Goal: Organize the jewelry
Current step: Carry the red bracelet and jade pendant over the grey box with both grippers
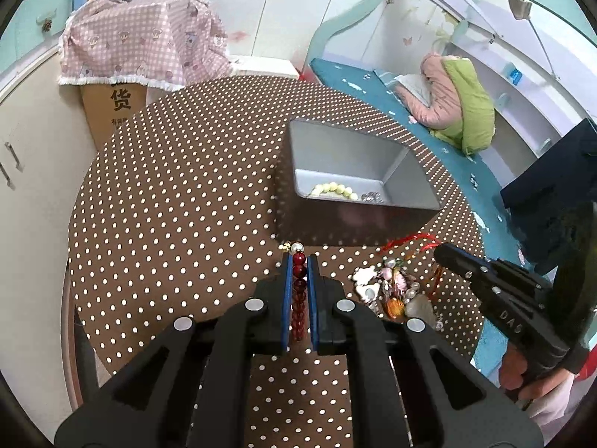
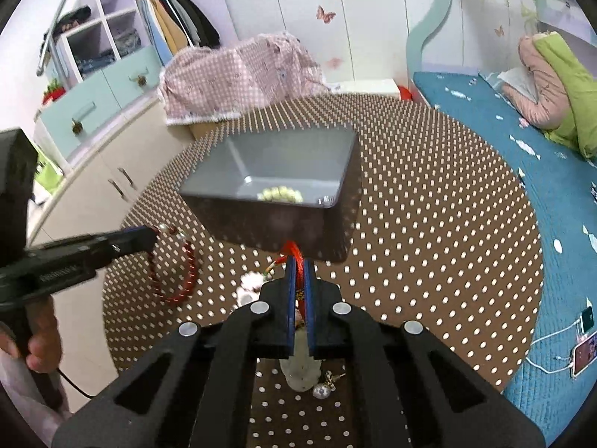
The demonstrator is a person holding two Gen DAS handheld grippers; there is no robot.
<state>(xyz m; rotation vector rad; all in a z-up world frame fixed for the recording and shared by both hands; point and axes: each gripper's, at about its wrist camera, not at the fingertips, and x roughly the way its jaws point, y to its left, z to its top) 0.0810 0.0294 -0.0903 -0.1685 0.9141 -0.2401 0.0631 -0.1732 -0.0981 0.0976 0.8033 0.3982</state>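
Note:
My left gripper [image 1: 299,261] is shut on a dark red bead bracelet [image 1: 299,291]; in the right wrist view that bracelet [image 2: 175,272] hangs in a loop from the left gripper [image 2: 149,237] above the table. My right gripper [image 2: 297,265] is shut on a red cord [image 2: 294,252] of a charm piece, just in front of the grey box [image 2: 261,201]. The grey box [image 1: 358,207] holds a pale bead bracelet [image 1: 334,190] and a small silver piece [image 1: 372,197]. A pile of shell and charm jewelry [image 1: 391,287] lies by the right gripper [image 1: 442,252].
The round table has a brown polka-dot cloth [image 1: 186,205]. A clear stone and an earring [image 2: 321,388] lie under my right gripper. A teal bed [image 2: 522,186] with phones [image 2: 584,351] lies right. A cabinet [image 2: 112,171] and a cloth-covered cardboard box [image 1: 141,52] stand behind.

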